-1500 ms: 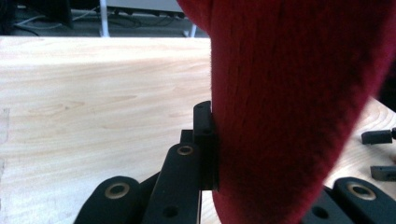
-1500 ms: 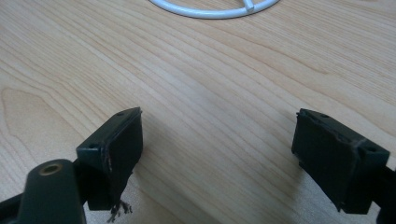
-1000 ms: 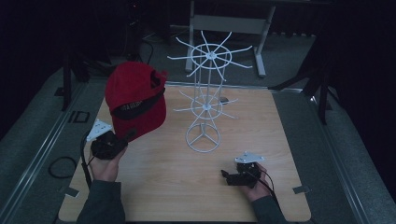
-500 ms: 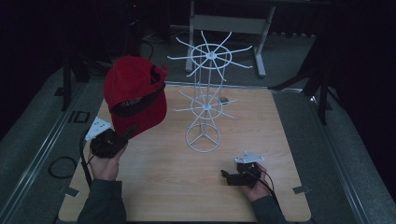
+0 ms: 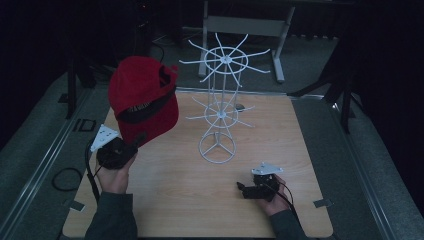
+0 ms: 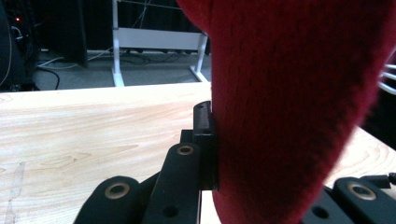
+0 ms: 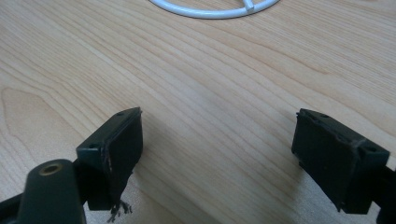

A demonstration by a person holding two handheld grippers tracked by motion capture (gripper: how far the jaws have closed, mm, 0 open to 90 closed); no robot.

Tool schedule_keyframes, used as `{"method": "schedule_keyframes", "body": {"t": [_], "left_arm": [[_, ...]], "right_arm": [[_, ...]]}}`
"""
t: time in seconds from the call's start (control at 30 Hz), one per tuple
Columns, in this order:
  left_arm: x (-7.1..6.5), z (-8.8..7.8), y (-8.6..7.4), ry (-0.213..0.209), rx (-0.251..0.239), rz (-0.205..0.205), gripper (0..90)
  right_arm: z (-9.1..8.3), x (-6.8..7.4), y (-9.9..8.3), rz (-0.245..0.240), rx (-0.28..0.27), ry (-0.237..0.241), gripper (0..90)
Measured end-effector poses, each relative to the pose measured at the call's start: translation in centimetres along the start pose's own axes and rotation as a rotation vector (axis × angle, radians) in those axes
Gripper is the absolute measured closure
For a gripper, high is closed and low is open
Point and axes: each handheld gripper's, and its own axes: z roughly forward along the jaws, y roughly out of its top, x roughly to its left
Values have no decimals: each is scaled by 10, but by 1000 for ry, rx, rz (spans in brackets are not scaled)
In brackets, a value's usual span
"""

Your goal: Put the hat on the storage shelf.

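The wooden tabletop (image 5: 165,200) takes up the middle of the high view, and the white wire hat rack (image 5: 218,107) stands on it just right of centre, its upper ring of prongs reaching toward the top of the frame and its round base planted below. None of the prongs carries anything.

The red cap (image 5: 142,102) hangs in the air at the left of the frame, opening turned toward the camera, above the left tool (image 5: 136,141). Compared with the frames a second and half a second back, the cap sits in nearly the same spot in the picture; it may have tipped slightly, no more. So the carry looks paused or very slow, with the cap well short of the rack and at about the height of the upper ring.

In the left gripper view the red cap (image 6: 299,107) bulks across the right half, and the one black pad in sight presses flat against its fabric, so the left tool is clenched on the cap.

The right tool (image 5: 243,189) lies low at the lower right of the frame, resting on the tabletop where it lay a second ago. The right gripper view shows its jaws spread wide over bare wood, released, with the rack's base ring at the top edge.
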Motion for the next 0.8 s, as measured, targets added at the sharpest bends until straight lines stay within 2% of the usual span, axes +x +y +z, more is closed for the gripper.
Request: {"method": "schedule_keyframes", "body": {"t": [0.4, 0.8], "left_arm": [[-4, -3, 5, 8, -36, -6, 856], [-10, -5, 16, 32, -80, -6, 856]], "right_arm": [[0, 0, 0, 1, -1, 0, 163], [0, 0, 0, 0, 0, 0, 163]]}}
